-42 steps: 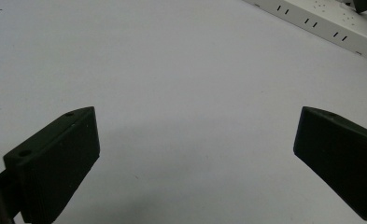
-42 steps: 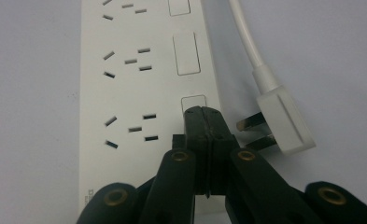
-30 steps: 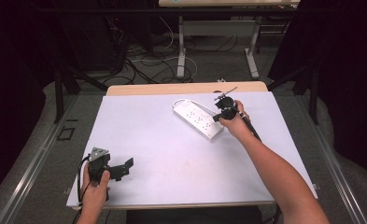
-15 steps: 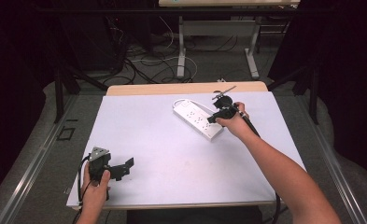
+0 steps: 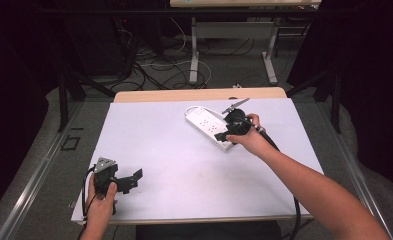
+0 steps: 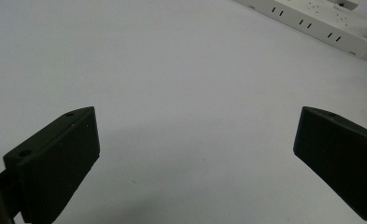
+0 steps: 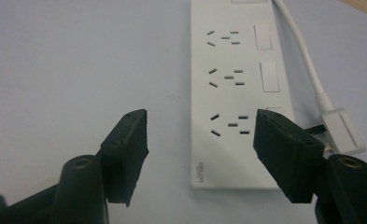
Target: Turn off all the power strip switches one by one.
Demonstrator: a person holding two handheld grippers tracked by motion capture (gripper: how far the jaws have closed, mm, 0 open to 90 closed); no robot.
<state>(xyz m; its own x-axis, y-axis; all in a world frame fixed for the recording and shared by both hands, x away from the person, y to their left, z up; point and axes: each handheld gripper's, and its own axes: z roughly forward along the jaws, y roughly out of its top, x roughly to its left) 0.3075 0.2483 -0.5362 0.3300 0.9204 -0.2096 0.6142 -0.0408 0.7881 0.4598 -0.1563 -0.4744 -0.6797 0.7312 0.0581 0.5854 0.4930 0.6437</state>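
High view had the white power strip (image 5: 210,127) lying flat on the table (image 5: 184,165), at about 1 o'clock from the table centre, running diagonally. Right gripper (image 5: 223,135) sat over the near end of the strip, roughly 4 o'clock from its middle.

Right gripper view: jaws parted, nothing between the pads. They had just been opening. The nearest of the 3 sockets (image 7: 229,124) lay between the jaw tips, below them. White plug (image 7: 341,130) on its cord (image 7: 302,51) lay on the table beside the strip at 3 o'clock, apparently not inserted; its prongs pointed toward the strip's edge.

Left gripper (image 5: 130,181) rested near the table's 7 o'clock corner, jaws wide apart and empty, well away from the strip (image 6: 312,21).

My read: the step was fetching the plug for a socket. To do it well:
- grab the plug body square, across its 2 flat sides, not the cord
- keep prongs level and lined up with slots before pushing
- consider pinning the strip with the left gripper, since it would likely slide under push force
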